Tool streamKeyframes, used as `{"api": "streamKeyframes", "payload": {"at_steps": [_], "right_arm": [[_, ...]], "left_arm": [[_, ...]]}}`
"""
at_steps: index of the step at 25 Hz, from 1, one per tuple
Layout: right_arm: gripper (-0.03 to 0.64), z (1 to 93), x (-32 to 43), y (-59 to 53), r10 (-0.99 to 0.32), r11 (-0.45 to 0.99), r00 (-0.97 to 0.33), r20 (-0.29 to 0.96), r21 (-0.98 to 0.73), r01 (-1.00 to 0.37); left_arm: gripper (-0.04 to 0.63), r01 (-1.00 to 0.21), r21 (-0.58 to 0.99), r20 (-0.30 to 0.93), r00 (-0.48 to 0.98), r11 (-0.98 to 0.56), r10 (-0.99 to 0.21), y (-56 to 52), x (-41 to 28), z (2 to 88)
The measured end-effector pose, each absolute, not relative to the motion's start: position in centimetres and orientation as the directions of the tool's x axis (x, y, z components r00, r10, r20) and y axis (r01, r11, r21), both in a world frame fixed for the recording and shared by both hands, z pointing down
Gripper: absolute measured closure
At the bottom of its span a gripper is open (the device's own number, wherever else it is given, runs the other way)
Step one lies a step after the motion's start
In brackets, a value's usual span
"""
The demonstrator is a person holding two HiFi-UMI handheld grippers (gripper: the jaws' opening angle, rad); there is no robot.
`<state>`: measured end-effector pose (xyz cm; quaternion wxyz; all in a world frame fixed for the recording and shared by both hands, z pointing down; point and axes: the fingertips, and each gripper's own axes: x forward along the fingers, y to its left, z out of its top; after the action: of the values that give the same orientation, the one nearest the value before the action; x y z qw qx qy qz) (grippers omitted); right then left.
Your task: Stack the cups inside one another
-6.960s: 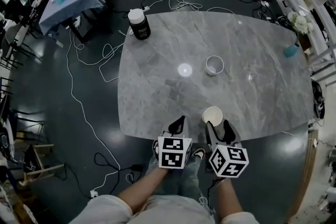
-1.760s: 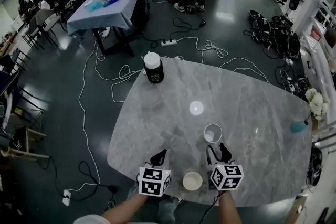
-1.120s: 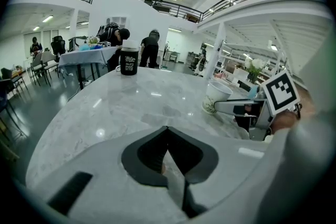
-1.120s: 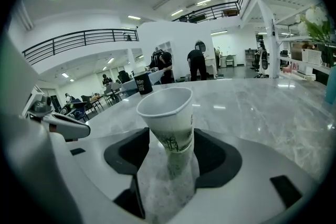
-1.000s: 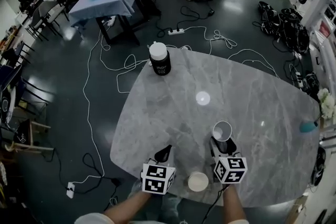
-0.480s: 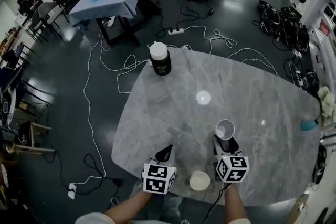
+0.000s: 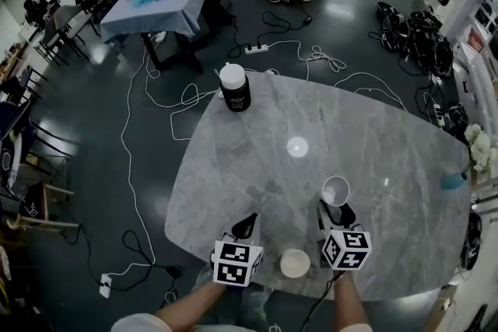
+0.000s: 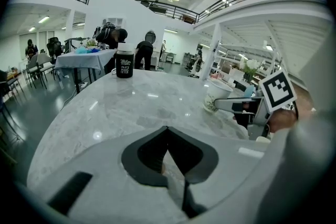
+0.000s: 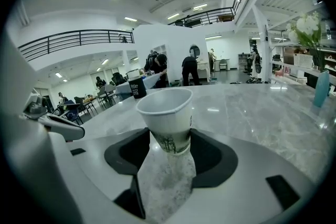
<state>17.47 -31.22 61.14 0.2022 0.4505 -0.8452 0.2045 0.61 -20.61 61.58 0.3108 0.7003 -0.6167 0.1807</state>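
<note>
At the near edge of the table, our right gripper clamps the far cup; our left gripper is closed on nothing. Next we must lift it into the near cup.

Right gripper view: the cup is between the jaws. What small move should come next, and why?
Probably lift the cup straight up off the table. The right gripper has its jaws pressed on both sides of it, low down, and the second cup stands upright near the table edge, between the two grippers, ready to take it.
</note>
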Motion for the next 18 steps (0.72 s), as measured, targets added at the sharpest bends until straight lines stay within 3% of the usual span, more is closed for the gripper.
{"api": "streamKeyframes", "payload": {"at_steps": [18], "right_arm": [[0.396, 56.6, 20.2, -28.5, -0.744, 0.468, -0.470, 0.476, -0.131, -0.874]], "left_arm": [[0.601, -0.966, 0.230, 0.592, 0.233, -0.116, -0.771, -19.6, 2.7, 58.8]]}}
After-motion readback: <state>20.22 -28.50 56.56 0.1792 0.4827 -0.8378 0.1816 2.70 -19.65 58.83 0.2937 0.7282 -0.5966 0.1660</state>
